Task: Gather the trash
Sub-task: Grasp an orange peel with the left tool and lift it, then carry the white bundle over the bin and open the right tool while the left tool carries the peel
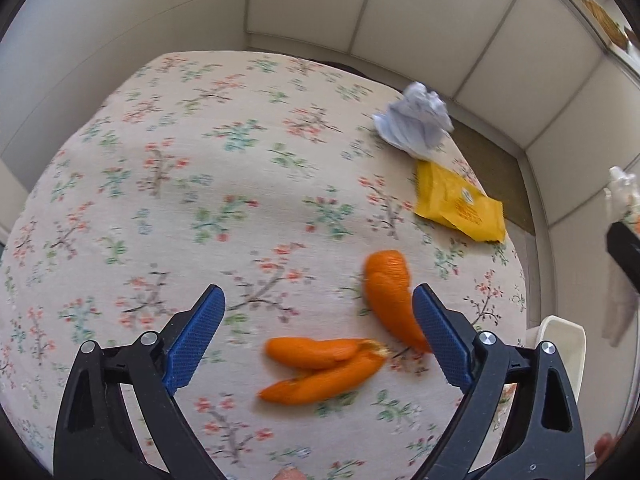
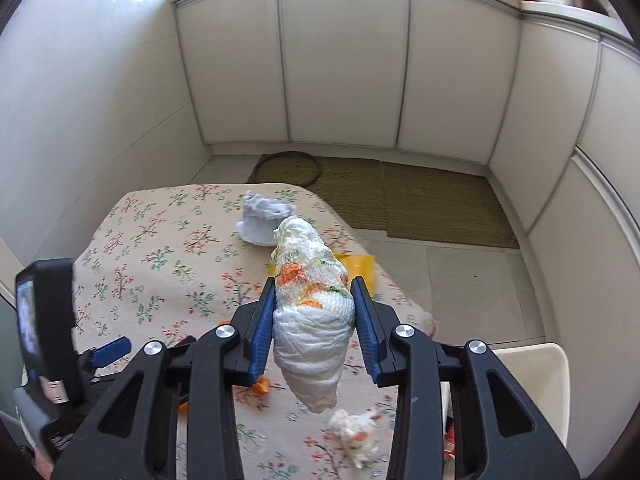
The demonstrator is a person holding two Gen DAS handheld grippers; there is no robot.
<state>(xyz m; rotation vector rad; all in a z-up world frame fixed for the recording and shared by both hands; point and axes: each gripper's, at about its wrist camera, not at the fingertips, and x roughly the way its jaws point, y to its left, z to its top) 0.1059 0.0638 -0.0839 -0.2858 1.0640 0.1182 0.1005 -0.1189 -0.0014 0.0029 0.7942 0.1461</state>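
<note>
Trash pickup over our flowered bench.
Our right gripper jaws pinch a crumpled paper towel; left gripper jaws stand spread above orange peels.

black grippers, blue ribbed pads, seemingly silver screws.

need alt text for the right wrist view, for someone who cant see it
The right gripper clamps a crumpled paper towel printed with orange and green, lifted above a floral tablecloth. A second towel wad lies below it, and crumpled white paper sits near the table's far edge, before white cabinets.
</note>
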